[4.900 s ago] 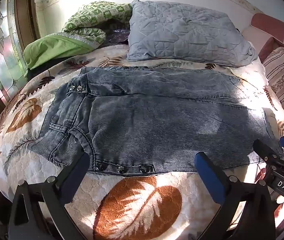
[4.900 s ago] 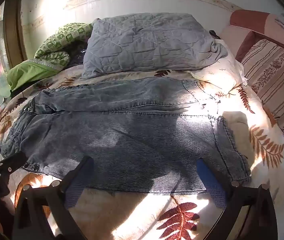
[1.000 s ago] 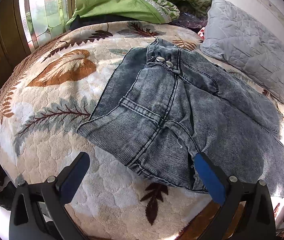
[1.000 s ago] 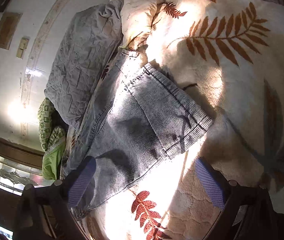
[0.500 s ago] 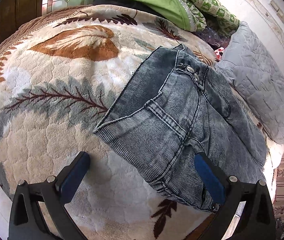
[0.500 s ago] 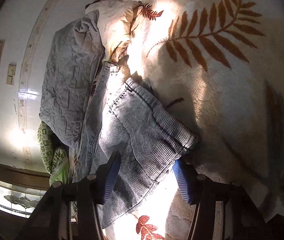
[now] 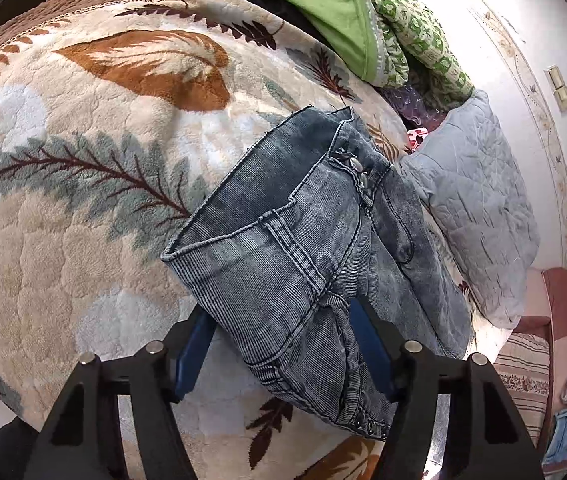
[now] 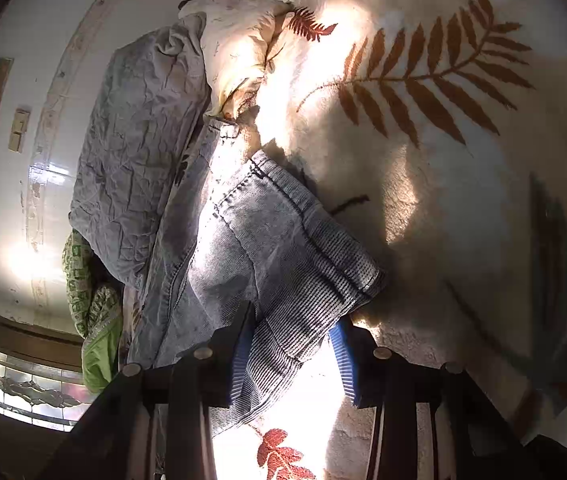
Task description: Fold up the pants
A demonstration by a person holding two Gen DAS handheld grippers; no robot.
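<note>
Grey-blue denim pants (image 7: 307,240) lie folded lengthwise on a leaf-patterned blanket (image 7: 83,200). In the left wrist view my left gripper (image 7: 283,344) has its blue pads closing around the waistband corner, and the fabric bunches between them. In the right wrist view my right gripper (image 8: 291,352) has its blue pads closing around the hem end of the pants (image 8: 275,248). The denim fills the gap between both pairs of fingers.
A grey quilted pillow (image 7: 475,200) lies beyond the pants by the wall, also in the right wrist view (image 8: 135,152). Green bedding (image 7: 339,12) is heaped at the bed's corner. A cream pillow (image 8: 235,48) and striped cushions (image 7: 523,364) sit at the other side.
Both grippers moved in onto the pants and narrowed from wide open. The left now grips the waistband corner, the right the hem end.
</note>
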